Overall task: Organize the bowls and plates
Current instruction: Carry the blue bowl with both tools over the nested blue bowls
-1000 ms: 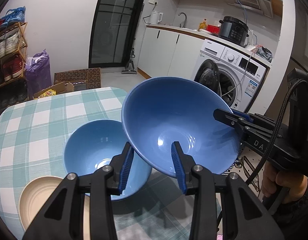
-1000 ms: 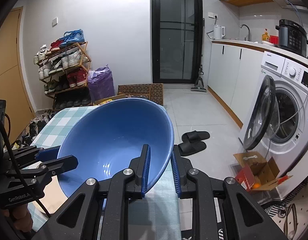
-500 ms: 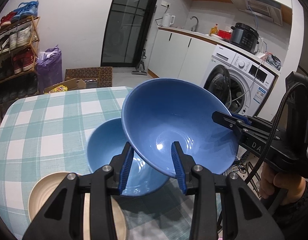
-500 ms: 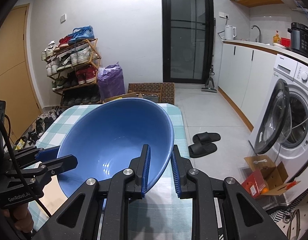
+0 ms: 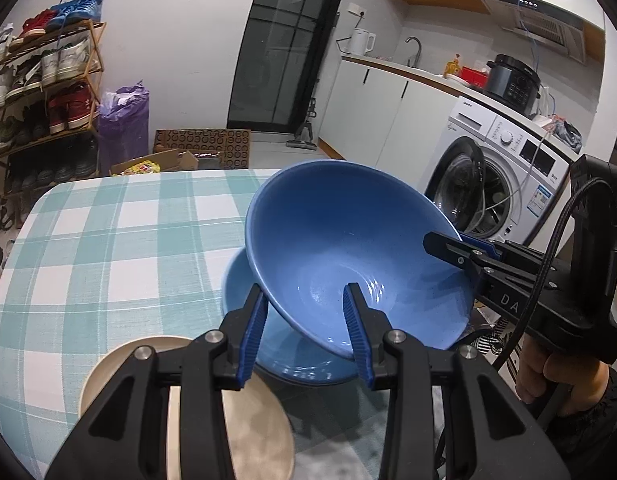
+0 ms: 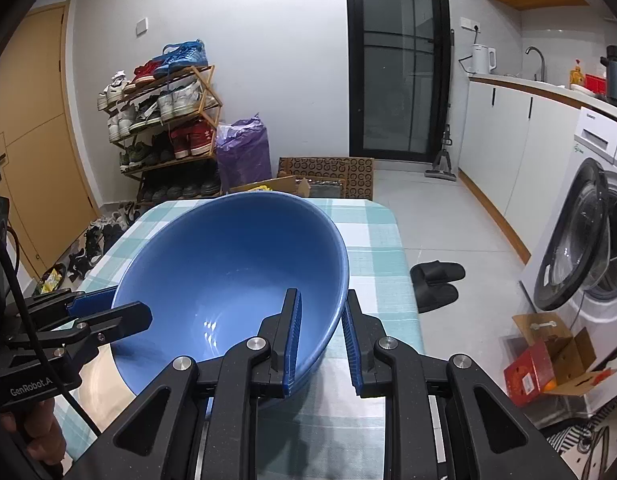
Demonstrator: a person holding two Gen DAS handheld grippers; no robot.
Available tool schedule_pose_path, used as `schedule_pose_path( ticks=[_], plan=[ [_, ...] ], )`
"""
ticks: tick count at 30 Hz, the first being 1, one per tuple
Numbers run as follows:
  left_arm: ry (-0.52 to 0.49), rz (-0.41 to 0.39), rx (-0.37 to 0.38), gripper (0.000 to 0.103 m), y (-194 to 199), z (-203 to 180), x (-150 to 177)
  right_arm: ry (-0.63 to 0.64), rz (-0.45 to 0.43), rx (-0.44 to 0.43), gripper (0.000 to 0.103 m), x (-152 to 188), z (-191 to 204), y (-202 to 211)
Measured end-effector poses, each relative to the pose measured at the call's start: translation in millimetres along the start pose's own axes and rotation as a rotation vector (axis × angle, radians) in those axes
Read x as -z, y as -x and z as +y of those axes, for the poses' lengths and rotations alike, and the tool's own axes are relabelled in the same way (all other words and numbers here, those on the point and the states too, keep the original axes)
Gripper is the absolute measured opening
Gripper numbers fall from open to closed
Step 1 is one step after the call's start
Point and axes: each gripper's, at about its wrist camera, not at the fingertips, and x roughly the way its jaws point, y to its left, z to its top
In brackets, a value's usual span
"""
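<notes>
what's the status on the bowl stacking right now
Left gripper and right gripper both shut on big dark blue bowl's rim. Bowl tilted over lighter blue bowl on checked tablecloth. Beige plate alongside, nothing blocking.

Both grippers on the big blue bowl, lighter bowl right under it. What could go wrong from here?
1. The dark blue bowl is held tilted by thin rim grips only, left gripper and right gripper; uneven motion may let it slip or twist.
2. It hangs over the light blue bowl; lowered tilted, its edge may knock that bowl instead of nesting.
3. The beige plate lies close beside, so a shoved bowl could bump it.
</notes>
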Motion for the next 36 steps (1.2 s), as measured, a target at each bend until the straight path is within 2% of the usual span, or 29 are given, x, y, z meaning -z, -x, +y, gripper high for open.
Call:
schedule_pose_path(
  ticks=[13,36],
  plan=[
    [0.022,0.032,-0.037,0.038,-14.3,17.7,8.2,0.018,0.043,-0.013,0.021,8.8,16.3,-27.0],
    [-0.012,0.064,-0.095,0.038,-38.6,19.6,18.2,0.042,0.095,0.038,0.021,20.2,26.5,-52.0]
  ],
)
